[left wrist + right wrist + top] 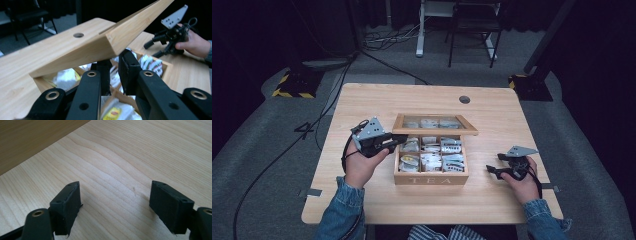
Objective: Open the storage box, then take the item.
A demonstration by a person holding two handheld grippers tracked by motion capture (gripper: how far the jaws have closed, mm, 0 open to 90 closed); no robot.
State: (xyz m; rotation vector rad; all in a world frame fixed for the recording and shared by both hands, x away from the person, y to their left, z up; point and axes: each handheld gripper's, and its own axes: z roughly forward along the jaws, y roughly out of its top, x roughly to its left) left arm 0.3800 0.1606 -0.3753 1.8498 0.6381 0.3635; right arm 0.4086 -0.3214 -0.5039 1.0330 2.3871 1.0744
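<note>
A wooden box (430,178) marked TEA stands mid-table, its compartments packed with tea bags (432,155). Its glass-paned lid (434,132) is raised part-way. My left gripper (402,139) is at the lid's left front corner. In the left gripper view its jaws (115,60) reach under the tilted lid (100,47), almost together with nothing between them, and the lid's edge lies across their tips. Tea bags (150,63) show below. My right gripper (494,163) rests on the table right of the box, open. Its pads (67,202) stand wide apart over bare wood.
A round cable hole (464,99) sits near the table's (362,105) far edge. In the left gripper view, the other hand holds the right gripper (151,49) beyond the box. Cables and a chair (472,25) are on the floor behind.
</note>
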